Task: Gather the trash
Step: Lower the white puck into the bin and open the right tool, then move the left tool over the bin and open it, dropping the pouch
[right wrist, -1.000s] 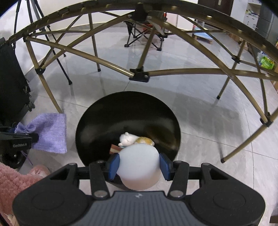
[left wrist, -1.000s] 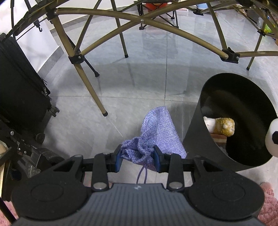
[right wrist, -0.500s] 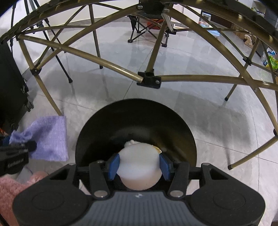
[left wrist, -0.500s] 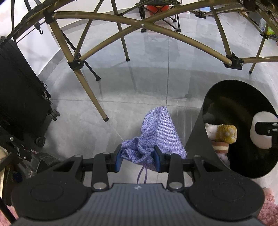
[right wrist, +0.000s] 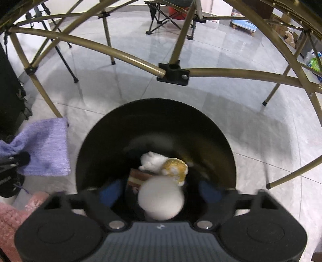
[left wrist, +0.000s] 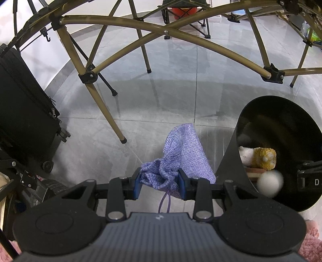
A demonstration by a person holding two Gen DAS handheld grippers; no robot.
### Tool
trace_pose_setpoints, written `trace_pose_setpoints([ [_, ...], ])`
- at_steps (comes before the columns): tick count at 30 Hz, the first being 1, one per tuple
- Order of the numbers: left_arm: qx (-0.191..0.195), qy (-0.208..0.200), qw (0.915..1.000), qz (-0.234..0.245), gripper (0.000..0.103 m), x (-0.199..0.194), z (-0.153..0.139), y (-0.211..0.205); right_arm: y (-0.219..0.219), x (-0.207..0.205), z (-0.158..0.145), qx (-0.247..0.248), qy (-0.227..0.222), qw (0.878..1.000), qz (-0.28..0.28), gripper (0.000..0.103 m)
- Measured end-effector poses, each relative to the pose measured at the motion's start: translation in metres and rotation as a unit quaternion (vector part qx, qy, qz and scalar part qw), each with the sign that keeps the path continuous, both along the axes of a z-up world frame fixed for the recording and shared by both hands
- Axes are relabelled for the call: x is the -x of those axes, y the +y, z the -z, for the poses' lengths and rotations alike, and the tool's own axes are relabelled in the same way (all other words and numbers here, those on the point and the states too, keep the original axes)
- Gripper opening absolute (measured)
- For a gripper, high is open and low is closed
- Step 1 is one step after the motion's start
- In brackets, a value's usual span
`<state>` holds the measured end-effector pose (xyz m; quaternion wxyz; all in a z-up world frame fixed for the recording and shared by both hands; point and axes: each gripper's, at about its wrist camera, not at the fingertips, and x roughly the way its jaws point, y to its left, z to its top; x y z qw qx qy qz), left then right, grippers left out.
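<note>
A black round bin (right wrist: 221, 129) (left wrist: 259, 104) stands on the grey tile floor, holding a white-and-yellow plush toy (right wrist: 165, 165) (left wrist: 259, 157) and a brown-and-cream block (right wrist: 138, 178). My right gripper (right wrist: 160, 192) hangs over the bin mouth with its jaws opening, wide apart; a white ball (right wrist: 161, 198) (left wrist: 269, 182), blurred, is between them with neither pad touching it. My left gripper (left wrist: 160, 182) is shut on the gathered neck of a purple drawstring pouch (left wrist: 181, 153) (right wrist: 46, 147), left of the bin.
Gold folding-frame tubes (left wrist: 104, 108) (right wrist: 120, 54) with black joints arch overhead and stand on the floor behind. A black wheeled suitcase (left wrist: 22, 112) is at the left. Pink fuzzy fabric (right wrist: 12, 219) lies at the near left. A folding chair (right wrist: 171, 16) stands far back.
The right gripper's jaws have sprung apart and let go of the white ball, which now drops blurred into the bin. It moved further over the bin. The left gripper kept still with the pouch.
</note>
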<state>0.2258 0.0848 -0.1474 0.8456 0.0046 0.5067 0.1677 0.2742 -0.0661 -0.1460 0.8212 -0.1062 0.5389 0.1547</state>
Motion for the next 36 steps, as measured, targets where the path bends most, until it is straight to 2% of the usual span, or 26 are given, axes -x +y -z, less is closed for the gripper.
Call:
trace_pose_setpoints([
  [4,-0.003,-0.002,1.0,0.0,0.036,0.002,-0.001,0.0,-0.003,-0.002,0.007,0.006,0.022,1.0,0.007,0.103],
  [21,-0.008,-0.027,0.9996,-0.001,0.036,0.009,-0.015,0.0,-0.007,0.005,-0.004,0.0,-0.009,1.0,0.011,0.103],
  [28,-0.016,-0.063,0.9978,-0.006,0.036,0.013,-0.036,-0.001,-0.011,0.011,-0.016,-0.008,-0.026,1.0,0.01,0.103],
  [36,-0.003,-0.103,0.9947,0.001,0.036,0.018,-0.065,-0.009,-0.022,0.022,-0.034,-0.019,-0.053,0.998,0.012,0.103],
])
